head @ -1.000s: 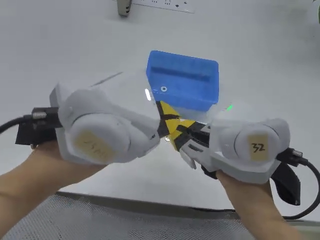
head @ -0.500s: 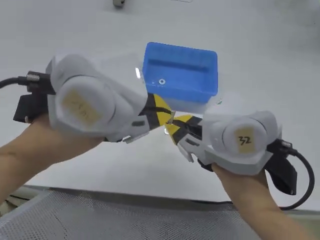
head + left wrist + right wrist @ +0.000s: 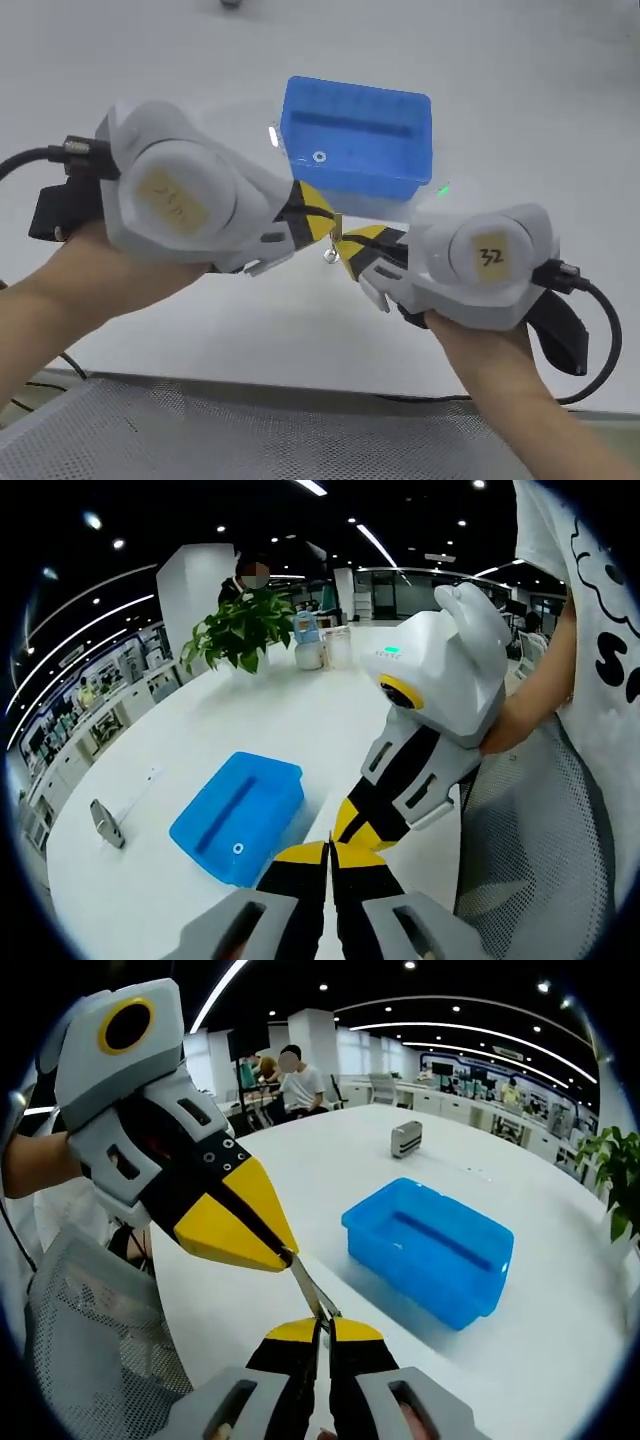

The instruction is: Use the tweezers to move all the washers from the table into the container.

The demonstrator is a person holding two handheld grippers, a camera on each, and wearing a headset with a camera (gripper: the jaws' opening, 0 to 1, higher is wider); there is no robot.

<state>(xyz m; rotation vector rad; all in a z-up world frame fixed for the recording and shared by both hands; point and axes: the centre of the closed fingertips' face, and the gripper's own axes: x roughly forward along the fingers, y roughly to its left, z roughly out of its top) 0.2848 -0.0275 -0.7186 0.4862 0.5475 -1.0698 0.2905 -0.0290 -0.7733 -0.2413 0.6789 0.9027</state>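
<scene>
Likely step: regripping slim metal tweezers (image 3: 308, 1282) just beside blue plastic container (image 3: 360, 150) | left gripper (image 3: 322, 222), right gripper (image 3: 347, 252) both clamp them; tweezer tips' spread unclear | next: settle hold, seek washers

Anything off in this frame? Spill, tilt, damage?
Nothing spilled or damaged. One oddity: the left gripper and the right gripper both pinch the same tweezers, held in the air between them near the blue container. It sits flat on the table with one washer inside.
</scene>
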